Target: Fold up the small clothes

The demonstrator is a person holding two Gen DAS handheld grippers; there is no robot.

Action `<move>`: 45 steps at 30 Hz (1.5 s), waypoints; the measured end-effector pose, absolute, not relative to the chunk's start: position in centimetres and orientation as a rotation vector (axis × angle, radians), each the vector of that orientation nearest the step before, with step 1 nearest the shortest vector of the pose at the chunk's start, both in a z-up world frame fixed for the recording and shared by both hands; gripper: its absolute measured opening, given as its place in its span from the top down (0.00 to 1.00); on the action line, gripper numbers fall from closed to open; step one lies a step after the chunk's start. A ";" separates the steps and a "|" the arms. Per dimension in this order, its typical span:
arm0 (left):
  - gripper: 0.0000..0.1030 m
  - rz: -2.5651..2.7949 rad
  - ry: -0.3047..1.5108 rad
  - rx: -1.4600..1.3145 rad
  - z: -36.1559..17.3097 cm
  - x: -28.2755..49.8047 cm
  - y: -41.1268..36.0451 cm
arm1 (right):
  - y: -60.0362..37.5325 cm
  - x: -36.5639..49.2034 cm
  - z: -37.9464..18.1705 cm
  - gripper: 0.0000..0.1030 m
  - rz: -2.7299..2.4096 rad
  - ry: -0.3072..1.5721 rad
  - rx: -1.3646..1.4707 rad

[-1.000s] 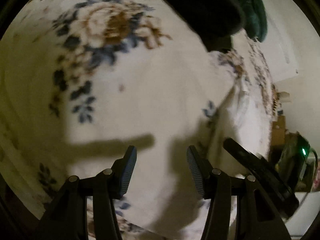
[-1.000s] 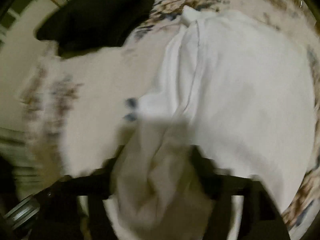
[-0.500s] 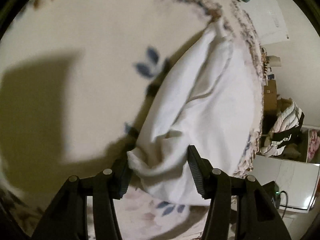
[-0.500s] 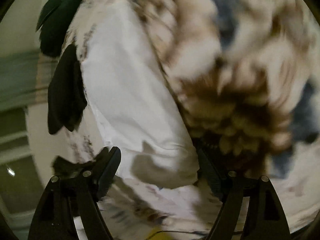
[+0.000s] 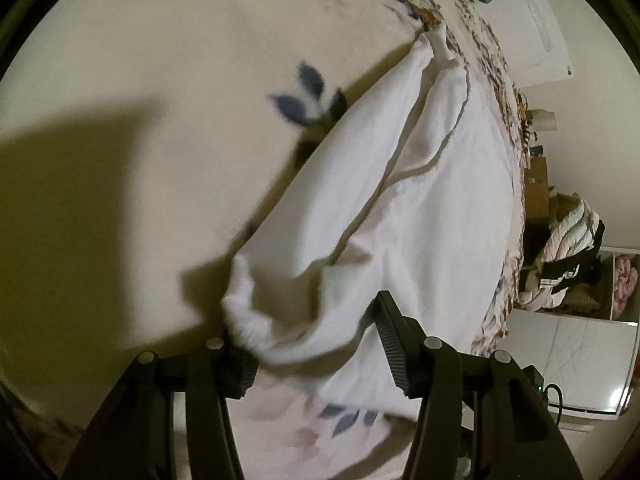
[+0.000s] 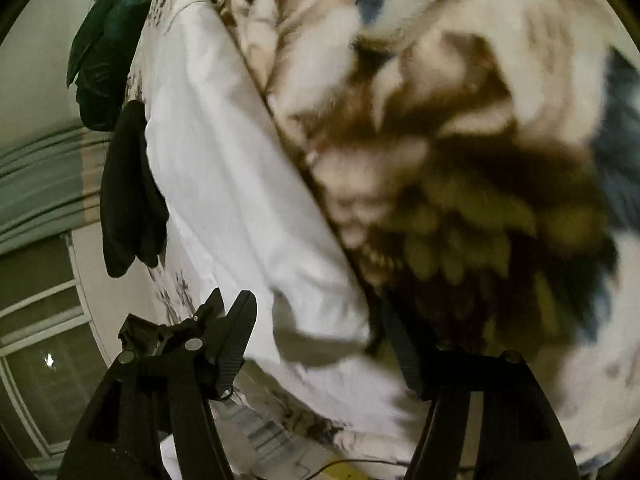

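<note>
— What sits nearest?
— The left gripper [image 5: 316, 344] pinches the white garment [image 5: 420, 200] by its bunched cuff; the right gripper [image 6: 320, 344] is closing around its corner, not yet pressing.
— And beyond?
— Floral blanket [image 5: 180, 80], then black cloth [image 6: 128, 192], then green cloth [image 6: 108, 44].

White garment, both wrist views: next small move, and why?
Probably finish closing the right tongs on the near edge of the white garment. Their jaws are closing, with that edge between them, not yet pinched. The left tongs straddle a bunched corner, so both ends could then lift off the floral blanket for a fold.
</note>
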State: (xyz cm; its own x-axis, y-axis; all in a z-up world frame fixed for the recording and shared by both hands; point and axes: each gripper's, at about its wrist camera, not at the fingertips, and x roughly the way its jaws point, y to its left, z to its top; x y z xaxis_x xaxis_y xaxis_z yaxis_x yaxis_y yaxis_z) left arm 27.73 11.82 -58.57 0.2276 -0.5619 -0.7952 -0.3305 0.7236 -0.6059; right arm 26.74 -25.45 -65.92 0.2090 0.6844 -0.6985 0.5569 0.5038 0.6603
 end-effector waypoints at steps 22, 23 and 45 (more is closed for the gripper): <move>0.37 -0.121 1.447 -0.815 -55.3 20.3 16.0 | -24.3 21.9 -62.1 0.45 0.161 1.667 0.849; 0.36 -0.124 1.421 -0.849 -54.9 20.2 16.6 | -25.2 22.6 -61.3 0.39 0.168 1.636 0.828; 0.37 0.127 1.105 -1.327 -60.5 14.1 6.0 | -26.9 45.3 -65.7 0.29 0.534 1.515 0.780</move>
State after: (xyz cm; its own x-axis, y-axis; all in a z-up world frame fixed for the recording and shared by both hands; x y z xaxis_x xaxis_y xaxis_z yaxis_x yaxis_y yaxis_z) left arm 14.06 6.04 -60.49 0.5212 -0.4949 -0.6952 -0.6401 0.3120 -0.7021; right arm 45.34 -26.92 -65.75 0.0179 0.7418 -0.6704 0.1577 0.6600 0.7345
